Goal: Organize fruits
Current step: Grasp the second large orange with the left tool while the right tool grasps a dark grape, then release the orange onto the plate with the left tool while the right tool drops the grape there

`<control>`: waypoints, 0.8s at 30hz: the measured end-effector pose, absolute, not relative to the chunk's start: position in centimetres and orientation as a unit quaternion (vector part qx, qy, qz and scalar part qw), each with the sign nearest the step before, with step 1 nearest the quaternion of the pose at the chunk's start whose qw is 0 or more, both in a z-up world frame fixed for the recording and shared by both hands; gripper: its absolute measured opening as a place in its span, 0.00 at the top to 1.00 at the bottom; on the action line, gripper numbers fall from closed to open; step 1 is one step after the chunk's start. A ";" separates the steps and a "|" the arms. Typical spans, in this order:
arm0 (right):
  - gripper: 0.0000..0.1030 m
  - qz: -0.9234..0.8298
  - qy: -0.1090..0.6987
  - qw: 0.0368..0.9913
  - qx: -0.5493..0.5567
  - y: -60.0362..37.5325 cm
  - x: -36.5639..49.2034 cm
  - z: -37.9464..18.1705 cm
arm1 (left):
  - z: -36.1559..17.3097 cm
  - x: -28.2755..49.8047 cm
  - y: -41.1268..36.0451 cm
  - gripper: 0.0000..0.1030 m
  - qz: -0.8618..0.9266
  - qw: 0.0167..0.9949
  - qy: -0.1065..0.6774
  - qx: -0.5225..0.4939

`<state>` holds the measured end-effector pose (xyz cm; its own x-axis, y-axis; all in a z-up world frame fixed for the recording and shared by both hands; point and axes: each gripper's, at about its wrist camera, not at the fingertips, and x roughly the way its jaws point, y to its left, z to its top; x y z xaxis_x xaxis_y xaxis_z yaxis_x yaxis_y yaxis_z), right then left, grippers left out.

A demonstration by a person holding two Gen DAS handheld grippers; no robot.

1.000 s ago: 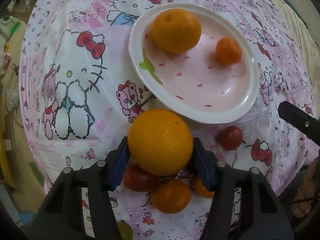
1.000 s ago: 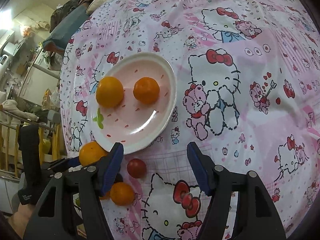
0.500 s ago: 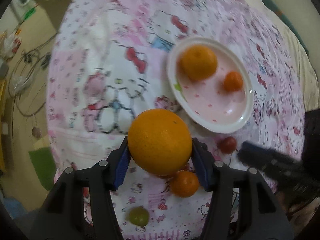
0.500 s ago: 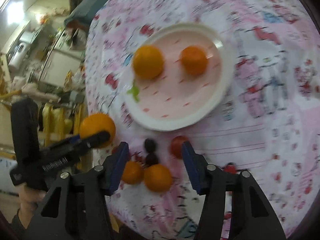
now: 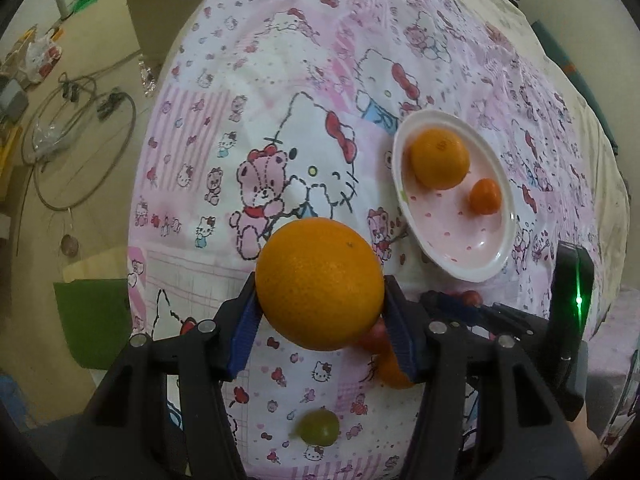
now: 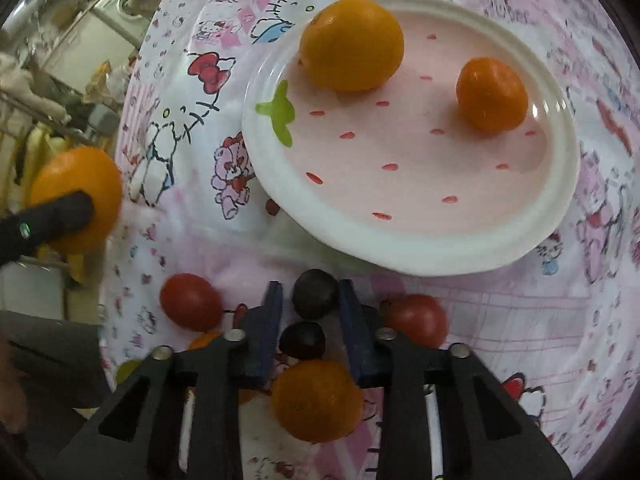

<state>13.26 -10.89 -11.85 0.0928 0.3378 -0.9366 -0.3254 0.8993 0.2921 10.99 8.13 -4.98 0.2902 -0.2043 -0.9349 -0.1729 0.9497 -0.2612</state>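
large orange (image 5: 319,283) clamped between the blue pads of the left tongs (image 5: 320,320), raised clear of the patterned cloth (image 5: 248,128), near its front edge. pink strawberry-print plate (image 6: 408,236) on the cloth past the tongs, carrying a second orange (image 6: 352,44) toward its far-left rim and a small mandarin (image 6: 492,94) toward its right rim, the two apart. below the plate's near rim, a loose cluster of small fruit lying on the cloth: dark grape (image 6: 315,293) between the blue pads of the right tongs (image 6: 310,296), jaws just closed to their narrowest, pads at the grape's sides; second dark grape (image 6: 302,340) just behind it, further back between the jaws; cherry tomato (image 6: 191,302) left of the tongs, another cherry tomato (image 6: 418,318) right of them; mandarin (image 6: 318,400) under the tong frame, nearest the cloth's front edge. green grape (image 5: 319,427) alone near the front edge, seen from the left wrist below the held orange. cloth printed with cartoon cats and pink bears, draped over a rounded support whose kind cannot be told. beige floor (image 5: 80,92) beyond the cloth's left edge, with coiled cables (image 5: 76,136) and a green mat (image 5: 90,320).
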 end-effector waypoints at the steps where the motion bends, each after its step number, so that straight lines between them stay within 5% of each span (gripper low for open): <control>1: 0.78 0.226 0.635 0.738 0.013 -11.2 13.3 -11.8 | -5.0 11.0 8.2 0.48 -0.010 0.787 0.596 -0.161; 24: 0.78 0.219 0.552 0.787 0.165 -22.4 14.4 -4.0 | -4.9 13.4 0.4 0.48 -0.040 0.797 0.593 -0.103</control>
